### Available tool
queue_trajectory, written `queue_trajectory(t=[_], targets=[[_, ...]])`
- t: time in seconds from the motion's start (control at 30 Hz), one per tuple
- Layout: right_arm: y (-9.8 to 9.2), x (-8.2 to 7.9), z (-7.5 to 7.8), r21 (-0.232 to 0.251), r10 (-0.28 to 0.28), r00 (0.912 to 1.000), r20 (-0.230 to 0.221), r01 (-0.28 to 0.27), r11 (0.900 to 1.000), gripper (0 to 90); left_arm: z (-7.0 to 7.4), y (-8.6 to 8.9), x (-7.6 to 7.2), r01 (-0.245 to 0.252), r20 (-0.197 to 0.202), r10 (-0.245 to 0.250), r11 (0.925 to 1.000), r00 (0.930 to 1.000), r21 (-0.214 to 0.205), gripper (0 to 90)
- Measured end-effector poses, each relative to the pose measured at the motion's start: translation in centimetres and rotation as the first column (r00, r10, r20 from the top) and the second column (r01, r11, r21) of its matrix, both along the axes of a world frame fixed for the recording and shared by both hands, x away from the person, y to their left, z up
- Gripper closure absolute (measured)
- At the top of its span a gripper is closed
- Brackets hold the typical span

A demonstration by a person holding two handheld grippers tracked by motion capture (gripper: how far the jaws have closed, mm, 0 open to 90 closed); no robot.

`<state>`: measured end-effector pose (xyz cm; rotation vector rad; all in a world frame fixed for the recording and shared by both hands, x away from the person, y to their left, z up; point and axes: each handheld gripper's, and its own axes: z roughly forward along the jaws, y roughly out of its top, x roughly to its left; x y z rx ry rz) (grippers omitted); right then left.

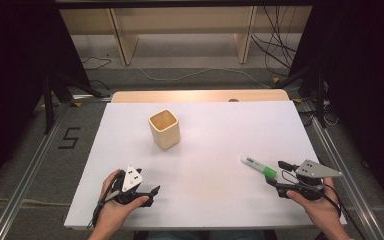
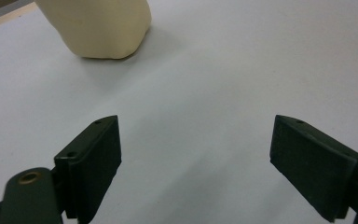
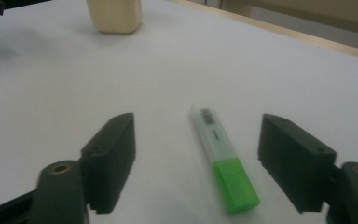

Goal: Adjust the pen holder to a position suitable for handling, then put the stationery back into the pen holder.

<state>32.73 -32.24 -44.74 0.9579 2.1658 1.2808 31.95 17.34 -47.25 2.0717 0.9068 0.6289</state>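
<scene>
A green highlighter with a pale translucent body lies flat on the white table at the front right. My right gripper is open around its green end, and the pen rests on the table between the two jaws without touching them. A cream square cup stands upright at the table's middle, open top up. My left gripper is at the front left, open with nothing between its jaws, and the cup's base lies ahead of it to the upper left.
A wooden strip runs along the table's far edge. Beyond it are shelf legs and loose cables on the floor. Metal rails flank the table on both sides.
</scene>
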Motion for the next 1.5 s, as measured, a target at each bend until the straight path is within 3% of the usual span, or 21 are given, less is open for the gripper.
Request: queue_trajectory(t=[0.13,0.3,0.53,0.83,0.9,0.93,1.03,1.13,1.3,1.33,1.4,1.5], targets=[[0.3,0.5,0.5,0.000,-0.022,0.9997,0.005,0.022,0.9998,24.2,0.1,-0.3,0.0,0.006,0.004,-0.006,1.0000,1.0000,-0.005,16.0],[0.3,1.1,0.8,-0.011,-0.065,0.9970,-0.041,0.065,0.9978,26.2,0.3,-0.4,0.0,0.007,0.013,-0.007,1.0000,0.9999,-0.001,16.0],[0.9,3.1,1.2,-0.052,-0.061,0.9934,-0.097,0.056,0.9971,49.0,0.1,-0.7,0.2,0.025,0.001,-0.025,0.9997,0.9997,-0.006,16.0],[2.4,6.0,1.4,-0.059,-0.040,0.9888,-0.144,0.032,0.9978,76.6,0.4,-0.6,0.0,0.016,0.014,-0.016,0.9999,0.9998,-0.004,16.0],[2.5,6.2,1.4,-0.068,-0.045,0.9862,-0.159,0.035,0.9971,78.2,0.3,-0.6,0.0,0.016,0.012,-0.016,0.9999,0.9998,-0.005,16.0],[2.8,6.7,1.3,-0.070,-0.037,0.9800,-0.195,0.024,0.9973,79.5,0.3,-0.6,0.0,0.015,0.011,-0.015,0.9998,0.9998,-0.008,16.0],[3.2,7.4,0.9,-0.095,-0.051,0.9699,-0.238,0.029,0.9951,80.0,0.3,-0.6,0.0,0.016,0.011,-0.016,0.9998,0.9998,-0.009,16.1],[3.5,7.9,0.8,-0.121,-0.061,0.9644,-0.257,0.030,0.9921,79.7,0.4,-0.6,0.0,0.016,0.013,-0.016,0.9998,0.9998,-0.014,16.0],[4.0,8.3,0.8,-0.149,-0.061,0.9666,-0.249,0.024,0.9885,79.3,0.4,-0.6,0.0,0.016,0.015,-0.015,0.9997,0.9998,-0.020,16.1],[4.1,8.4,0.8,-0.149,-0.058,0.9657,-0.253,0.020,0.9887,84.6,0.4,-0.6,0.0,0.016,0.015,-0.015,0.9997,0.9998,-0.020,16.0],[4.2,8.5,0.8,-0.135,-0.035,0.9647,-0.261,0.000,0.9908,85.4,0.4,-0.6,0.0,0.015,0.017,-0.015,0.9997,0.9997,-0.020,16.0],[4.2,8.6,0.8,-0.116,-0.045,0.9679,-0.247,0.016,0.9931,89.5,0.4,-0.5,0.1,0.013,0.017,-0.013,0.9997,0.9998,-0.022,16.0]])
